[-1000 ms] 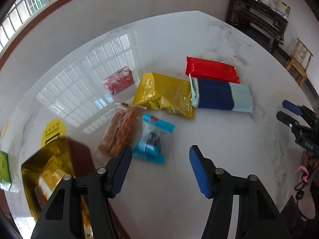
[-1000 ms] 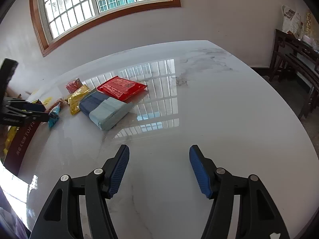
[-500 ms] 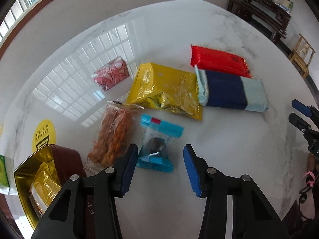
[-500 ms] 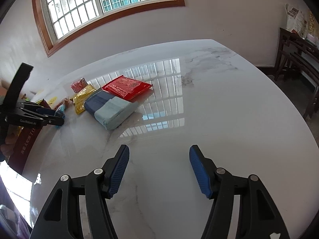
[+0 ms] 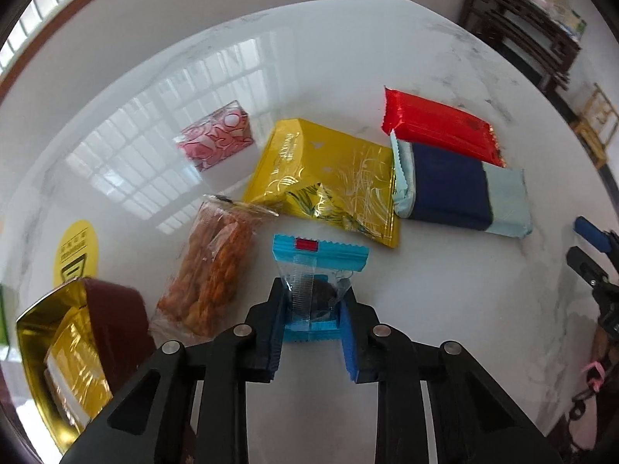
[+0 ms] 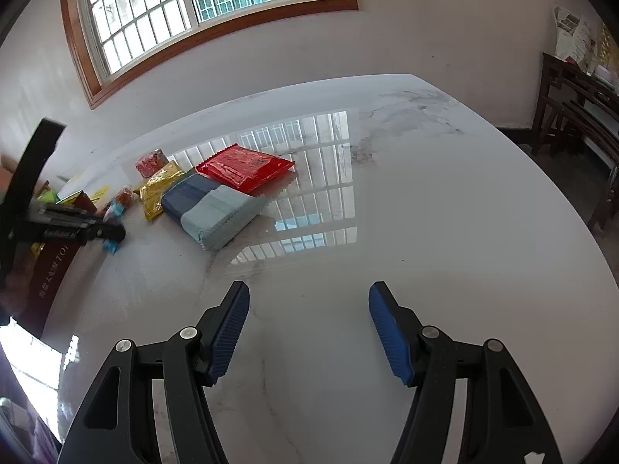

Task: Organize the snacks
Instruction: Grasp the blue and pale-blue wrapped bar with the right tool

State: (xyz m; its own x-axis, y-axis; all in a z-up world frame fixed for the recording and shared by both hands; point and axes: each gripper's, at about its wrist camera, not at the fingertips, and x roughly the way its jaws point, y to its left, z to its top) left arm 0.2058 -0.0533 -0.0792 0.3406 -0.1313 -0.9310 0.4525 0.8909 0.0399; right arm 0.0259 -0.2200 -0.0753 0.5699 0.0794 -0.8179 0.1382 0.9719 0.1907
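The small blue-and-clear snack packet [image 5: 315, 294] lies on the white marble desk [image 5: 445, 309], near its front edge, with its lower half between the blue pads of the left gripper [image 5: 312, 332]. That gripper's jaws have just been closing, and both pads now press on the sides of the packet, whose clear film is puckered in between, so the packet is clamped where it lies. Just to its left lies a clear bag of orange-brown snacks [image 5: 214, 270], tilted, with its top corner near a yellow foil pouch [image 5: 329, 181] that sits just behind the blue packet. Right of the pouch and touching it is a navy and pale blue pack [image 5: 460, 189], and behind that, touching it, a red foil pack [image 5: 437, 123]. A small pink-patterned box [image 5: 216, 135] stands apart to the left of the pouch. At the left edge of the desk is a dark red box with a gold lining [image 5: 62, 352], open and holding a gold-wrapped item. Behind this box a round yellow sticker [image 5: 75, 251] is stuck flat on the desk. The right gripper [image 6: 307, 324] hangs over a bare stretch of the desk well to the right of the snacks, its jaws apart and nothing between them.
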